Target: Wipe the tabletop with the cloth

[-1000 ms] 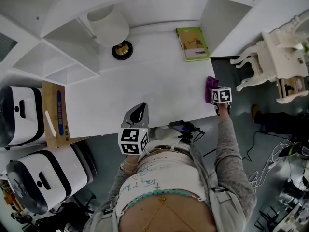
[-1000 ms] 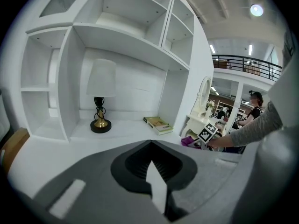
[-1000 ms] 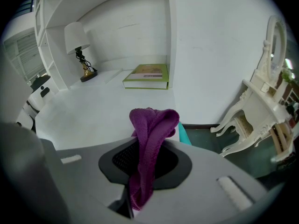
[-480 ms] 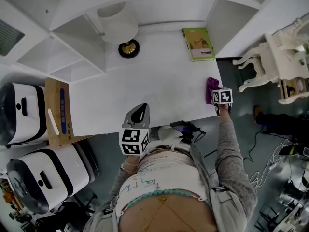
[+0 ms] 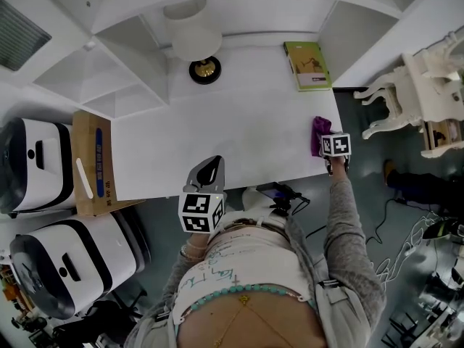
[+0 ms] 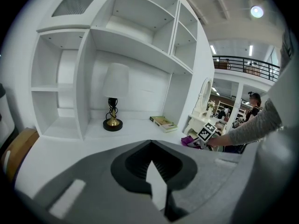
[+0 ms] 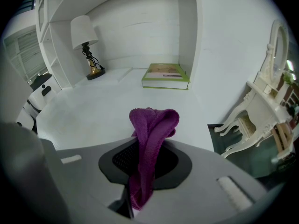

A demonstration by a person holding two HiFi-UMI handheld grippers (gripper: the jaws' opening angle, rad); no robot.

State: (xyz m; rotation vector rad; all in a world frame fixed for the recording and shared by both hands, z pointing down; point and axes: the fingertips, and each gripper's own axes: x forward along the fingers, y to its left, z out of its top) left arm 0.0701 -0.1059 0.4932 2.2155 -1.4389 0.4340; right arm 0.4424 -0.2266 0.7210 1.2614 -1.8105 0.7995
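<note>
White tabletop (image 5: 239, 136) fills the middle of my head view, set into a white shelving unit (image 5: 123, 78) that wraps its far and left sides. At the far side a lamp (image 5: 197, 46) with a pale shade stands on a round dark and brass base, and a green-edged book (image 5: 308, 65) lies flat to its right, by the far right corner.

My right gripper (image 7: 142, 181) is at the table's right edge, close to the near right corner. Its claw is clamped on the purple cloth (image 7: 152, 125), which bunches up out of the jaws and folds over at the top. From above, the cloth sits over the tabletop just inside that right edge; I cannot tell whether it presses on the surface.

My left gripper (image 6: 154, 185) hangs off the table's near edge, close to my body. Its claw is narrow, pinched almost together with nothing between the jaws.

To the left of the table a cardboard box (image 5: 90, 162) rests beside two white machines (image 5: 32, 165).
</note>
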